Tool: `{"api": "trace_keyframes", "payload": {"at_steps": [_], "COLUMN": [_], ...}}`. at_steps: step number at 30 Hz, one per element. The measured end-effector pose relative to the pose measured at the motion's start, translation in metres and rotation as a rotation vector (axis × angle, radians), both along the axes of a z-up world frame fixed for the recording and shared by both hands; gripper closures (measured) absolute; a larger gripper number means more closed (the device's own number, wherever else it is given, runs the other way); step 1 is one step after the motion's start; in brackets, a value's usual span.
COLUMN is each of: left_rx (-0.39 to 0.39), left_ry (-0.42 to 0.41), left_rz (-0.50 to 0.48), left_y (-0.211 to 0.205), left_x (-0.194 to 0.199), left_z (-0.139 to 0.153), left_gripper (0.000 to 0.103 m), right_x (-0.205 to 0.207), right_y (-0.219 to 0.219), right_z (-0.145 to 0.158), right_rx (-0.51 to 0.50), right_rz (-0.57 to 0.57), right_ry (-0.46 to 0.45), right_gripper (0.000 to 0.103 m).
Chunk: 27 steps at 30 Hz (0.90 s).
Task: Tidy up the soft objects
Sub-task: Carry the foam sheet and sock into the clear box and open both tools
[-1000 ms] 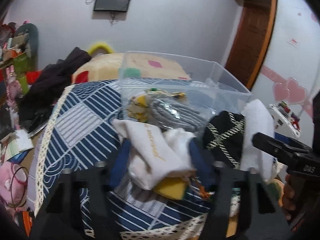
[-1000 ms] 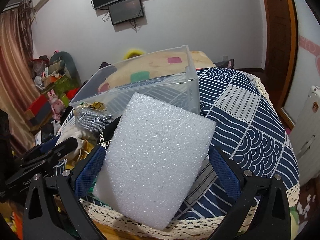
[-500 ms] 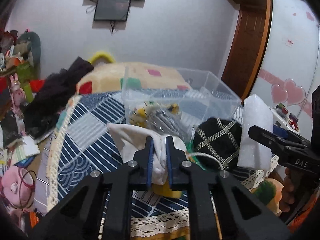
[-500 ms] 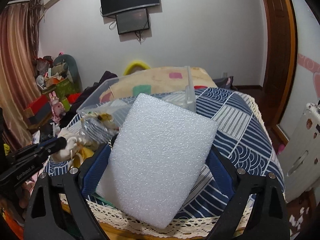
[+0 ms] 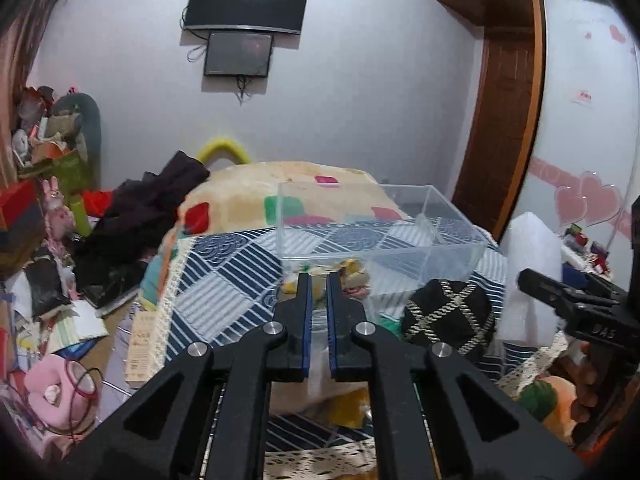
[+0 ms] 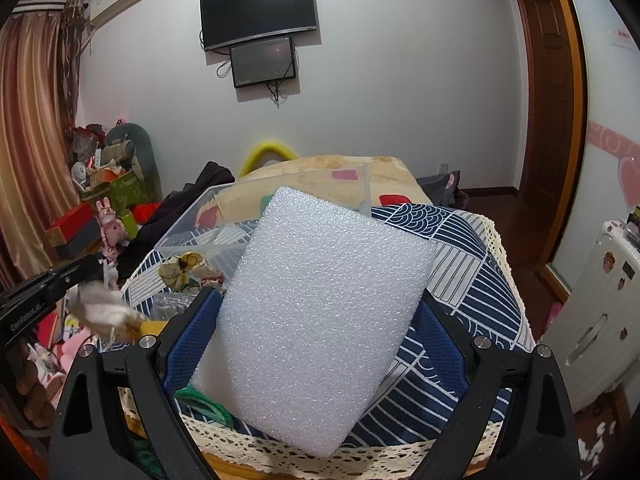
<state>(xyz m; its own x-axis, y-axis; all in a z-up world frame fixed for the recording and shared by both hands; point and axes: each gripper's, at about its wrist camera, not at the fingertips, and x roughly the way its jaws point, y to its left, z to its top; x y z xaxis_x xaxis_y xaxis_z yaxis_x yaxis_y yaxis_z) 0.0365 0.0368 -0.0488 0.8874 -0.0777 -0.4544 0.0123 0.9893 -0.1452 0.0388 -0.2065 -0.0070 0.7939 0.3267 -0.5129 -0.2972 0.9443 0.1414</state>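
Observation:
My left gripper (image 5: 318, 280) is shut on a white cloth (image 6: 106, 312), which hangs from its tips above the table, as the right wrist view shows. My right gripper (image 6: 316, 308) is shut on a white foam pad (image 6: 316, 308) and holds it upright; the pad also shows in the left wrist view (image 5: 528, 280). A clear plastic box (image 5: 380, 228) stands on the blue patterned tablecloth (image 5: 224, 272), just beyond both grippers. A black pouch with a gold cross pattern (image 5: 444, 316) and a yellow floral item (image 6: 182, 268) lie in front of the box.
A green ring (image 6: 204, 402) lies at the table's near edge. A bed with a beige blanket (image 5: 280, 192) and dark clothes (image 5: 140, 216) stands behind the table. Clutter covers the floor at the left (image 5: 52, 340). A white cabinet (image 6: 596, 312) stands at the right.
My left gripper closed on the white cloth and lifted it off the pile. My right gripper rose and drew back a little with the foam pad.

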Motion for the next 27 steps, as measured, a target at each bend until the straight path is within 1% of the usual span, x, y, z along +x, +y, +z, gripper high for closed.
{"api": "trace_keyframes", "payload": {"at_steps": [2,5,6,7,8,9,11,12,13,14,16,21,22,23,24,25,26,27], "left_rx": [0.016,-0.019,-0.016,-0.003,0.011,0.016,0.001,-0.01,-0.012,-0.01,0.0,-0.03,-0.036,-0.044,-0.058,-0.073,-0.098,-0.111], "left_ry": [0.001,0.029,0.035,0.045,0.059,0.071,0.106,0.123,0.134,0.147,0.169,0.293,0.31,0.323,0.329,0.327,0.33,0.331], "left_rz": [0.021,0.014,0.014,0.012,0.017,0.029,0.03,0.032,0.035,0.04,0.045,0.002,-0.004,-0.002,-0.006,-0.015,-0.028,-0.031], "left_y": [0.003,0.011,0.012,0.012,0.013,0.015,0.022,0.026,0.028,0.031,0.033,0.033,0.032,0.033,0.034,0.034,0.037,0.038], "left_x": [0.001,0.007,0.008,0.01,0.011,0.01,0.009,0.007,0.006,0.002,-0.001,0.003,0.004,0.005,0.005,0.004,0.004,0.004], "left_z": [-0.001,-0.002,-0.002,-0.003,-0.003,-0.005,-0.012,-0.016,-0.019,-0.025,-0.035,-0.072,-0.079,-0.086,-0.09,-0.092,-0.094,-0.094], "left_gripper": [0.1,0.099,0.099,0.094,0.085,0.081,0.053,0.047,0.037,0.034,0.034,0.034,0.04,0.053,0.058,0.071,0.081,0.084], "right_x": [0.0,-0.001,-0.001,-0.001,-0.001,0.0,-0.001,0.0,0.0,0.0,-0.001,-0.002,-0.003,-0.002,-0.002,-0.002,-0.002,-0.002], "right_y": [-0.001,-0.001,-0.002,-0.003,-0.003,-0.003,-0.003,-0.003,-0.003,-0.002,0.0,0.004,0.005,0.004,0.004,0.004,0.004,0.004], "right_z": [-0.001,-0.001,0.0,-0.001,-0.001,-0.001,-0.002,-0.002,-0.003,-0.004,-0.005,-0.004,-0.003,-0.003,-0.003,-0.002,-0.002,-0.002], "right_rx": [0.001,0.006,0.01,0.013,0.013,0.012,0.014,0.016,0.017,0.018,0.013,-0.001,-0.005,-0.008,-0.009,-0.008,-0.007,-0.007], "right_rz": [-0.003,0.003,0.005,0.008,0.011,0.011,0.013,0.014,0.015,0.018,0.02,0.029,0.029,0.028,0.027,0.027,0.027,0.028], "right_ry": [0.0,0.005,0.005,0.006,0.008,0.008,0.011,0.014,0.018,0.021,0.025,0.021,0.019,0.017,0.017,0.018,0.018,0.019], "right_gripper": [0.01,0.01,0.01,0.01,0.01,0.01,0.01,0.01,0.01,0.01,0.01,0.01,0.01,0.01,0.01,0.01,0.01,0.01]}}
